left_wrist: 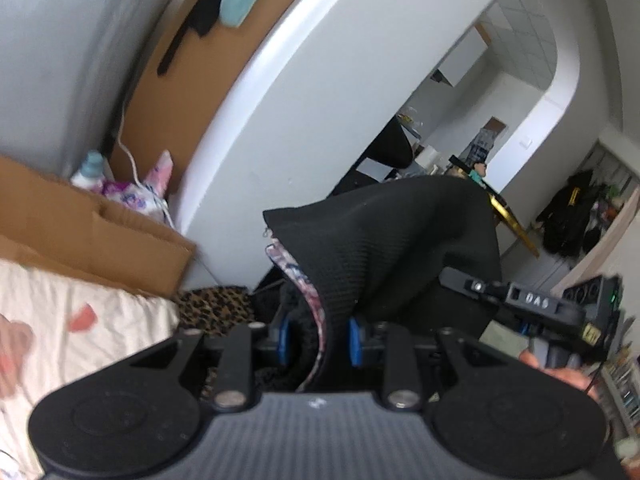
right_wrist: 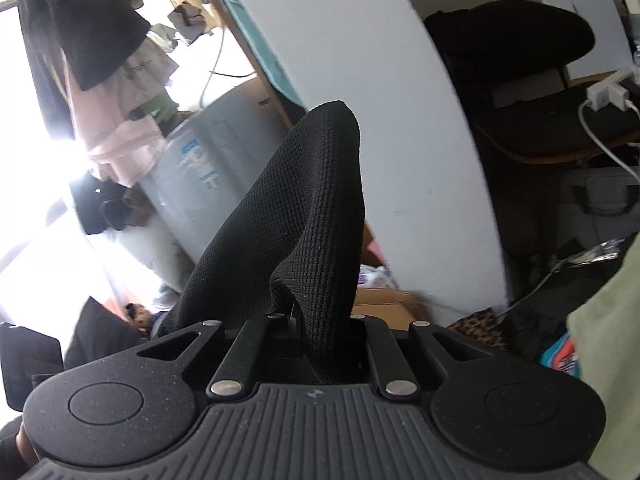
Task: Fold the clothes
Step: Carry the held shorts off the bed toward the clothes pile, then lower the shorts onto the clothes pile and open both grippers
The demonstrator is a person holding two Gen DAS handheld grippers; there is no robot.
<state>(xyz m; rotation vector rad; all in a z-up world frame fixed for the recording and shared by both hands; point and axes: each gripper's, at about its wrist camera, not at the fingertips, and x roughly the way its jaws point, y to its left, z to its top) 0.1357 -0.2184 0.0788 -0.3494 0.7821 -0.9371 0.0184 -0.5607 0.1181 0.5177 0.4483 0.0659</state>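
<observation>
black garment held up between both grippers

left wrist view: my left gripper [left_wrist: 316,340] pinches the black garment [left_wrist: 384,240] at mid-frame, lifted off the bed [left_wrist: 80,320], likely to spread it.

right wrist view: my right gripper [right_wrist: 320,340] pinches the same cloth, rising centre-frame.

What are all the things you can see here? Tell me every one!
black garment: one, black waffle knit with floral lining, held up by both grippers
cardboard box: one, brown, left in left wrist view
bed sheet: one, white with pink shapes, below the box
leopard-print cloth: one, brown spotted, beside the sheet
black chair: one, upper right in right wrist view
hanging clothes: several, black and pale pink, by the bright window
left gripper: one, black, clamped on the garment
right gripper: one, black, clamped on the garment
</observation>
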